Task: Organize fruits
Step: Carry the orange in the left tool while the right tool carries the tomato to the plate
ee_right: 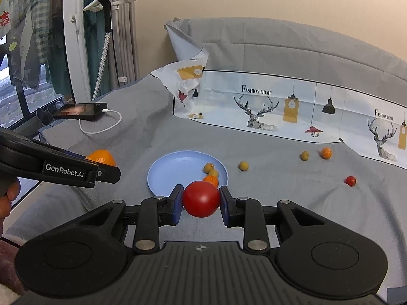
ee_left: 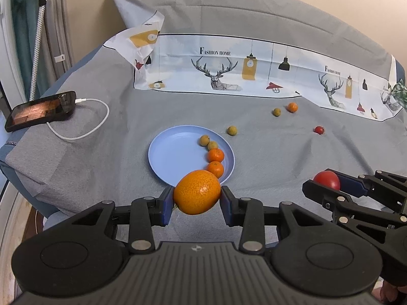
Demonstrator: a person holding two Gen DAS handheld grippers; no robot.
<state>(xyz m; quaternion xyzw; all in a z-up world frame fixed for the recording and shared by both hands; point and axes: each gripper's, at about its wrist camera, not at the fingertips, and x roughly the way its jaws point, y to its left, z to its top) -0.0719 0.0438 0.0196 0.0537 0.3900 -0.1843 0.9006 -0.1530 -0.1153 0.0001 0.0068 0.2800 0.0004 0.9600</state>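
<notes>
Kumquat [ee_left: 197, 192] sits clamped between the left gripper [ee_left: 197, 198] fingers, lying crosswise with its long axis running from one blue pad to the other. Straight ahead of it, just past the fingertips, lies the near rim of the blue plate [ee_left: 175, 152]. On the plate's right side four small fruits curve in a line: two orange ones [ee_left: 215, 155] nearer the rim, two greenish-brown ones [ee_left: 204, 139] behind. The last orange fruit looks almost touching the held kumquat in the left wrist view, so the free slot seems to be right at that near edge.

The right gripper [ee_right: 201, 200] is closed on a cherry tomato [ee_right: 201, 198] and hovers to the right of the plate, a little farther from it than the left. Judging by this, the left hand is nearer and only needs a short forward move before release.

Loose fruits remain on the grey bed cover [ee_left: 101, 167] beyond the plate: a greenish one [ee_left: 232, 130], another [ee_left: 276, 112], a small orange one [ee_left: 292, 107] and a second tomato [ee_left: 319, 130].
</notes>
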